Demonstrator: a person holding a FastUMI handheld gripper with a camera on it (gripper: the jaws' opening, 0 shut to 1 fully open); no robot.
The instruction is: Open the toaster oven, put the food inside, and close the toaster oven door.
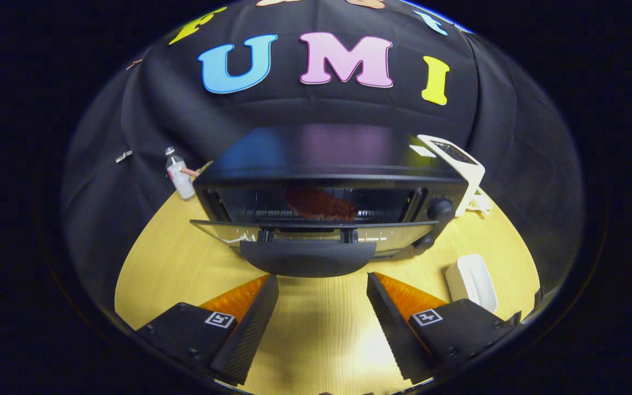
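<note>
A black toaster oven (327, 164) stands on the yellow wooden table (321, 329), straight ahead of my fingers. Its glass door (223, 230) is swung down flat toward me, and the wide dark door handle (308, 258) sits just beyond my fingertips. Inside the oven, a reddish-brown piece of food (321, 204) lies on the rack. My gripper (322, 281) is open, with nothing between its two black fingers, whose tips flank the handle's near edge.
A small white bottle (179, 175) stands left of the oven. A white device on a stand (458, 164) is at the oven's right rear. A white rectangular dish (472, 281) lies on the table beside my right finger. Two knobs (439, 209) sit on the oven's right front.
</note>
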